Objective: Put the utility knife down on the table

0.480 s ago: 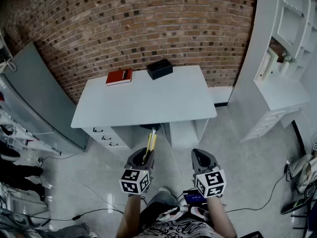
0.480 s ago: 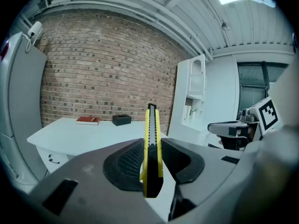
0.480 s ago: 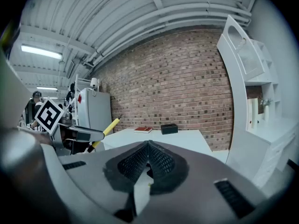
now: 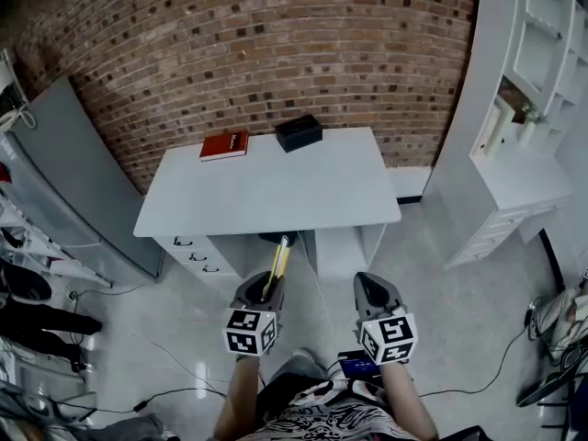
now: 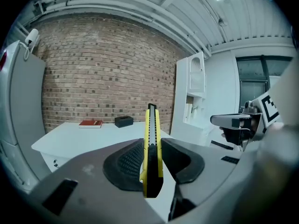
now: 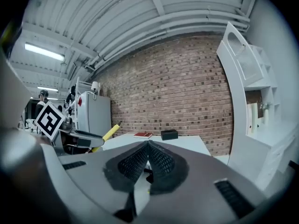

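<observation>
The table (image 4: 276, 186) is mostly bare, just a red book (image 4: 225, 144) and a black box (image 4: 299, 131) along its back edge, so there's loads of room up front for a drop. Left gripper (image 4: 266, 290) is clamped on the knife (image 4: 278, 263), which pokes toward the table's front edge but is short of it, over the floor, I'd guess ready to carry straight forward. Right gripper (image 4: 369, 292) has its jaws pressed together on nothing, just hanging alongside.
</observation>
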{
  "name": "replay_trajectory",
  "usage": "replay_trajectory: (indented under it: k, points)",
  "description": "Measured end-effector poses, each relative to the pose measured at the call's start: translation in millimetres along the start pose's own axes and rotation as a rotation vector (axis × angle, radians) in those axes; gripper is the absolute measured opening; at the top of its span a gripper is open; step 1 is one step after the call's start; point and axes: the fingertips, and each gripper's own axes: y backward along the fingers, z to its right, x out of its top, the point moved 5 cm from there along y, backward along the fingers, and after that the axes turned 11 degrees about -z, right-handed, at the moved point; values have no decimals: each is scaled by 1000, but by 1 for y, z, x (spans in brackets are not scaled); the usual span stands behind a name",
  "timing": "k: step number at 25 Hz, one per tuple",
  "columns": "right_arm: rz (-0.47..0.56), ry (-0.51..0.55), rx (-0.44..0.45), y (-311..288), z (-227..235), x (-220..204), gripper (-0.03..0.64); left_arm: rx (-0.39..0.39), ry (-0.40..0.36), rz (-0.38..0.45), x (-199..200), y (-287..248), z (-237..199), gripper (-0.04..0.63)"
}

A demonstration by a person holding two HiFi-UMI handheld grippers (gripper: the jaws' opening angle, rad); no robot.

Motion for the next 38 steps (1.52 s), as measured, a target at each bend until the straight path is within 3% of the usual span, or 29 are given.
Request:
replay_trajectory:
  k: [9, 15, 20, 26, 38]
  points:
    - [10, -35, -70, 0, 27, -1, 0, 4, -4, -26, -3, -20, 3, 118]
    - [-34, -58, -83, -50, 58, 5, 0, -23, -2, -28, 26, -74, -16, 118]
    - [-51, -75, -110, -136, 93, 26, 0, -30, -66, -56, 57, -151, -63, 118]
    - [-112, -65, -105, -241, 114, 73, 0, -51, -21, -81, 109, -229, -139, 118]
    - [-255, -75, -58, -390, 125, 92, 0, -132, 14, -160, 135, -345, -240, 118]
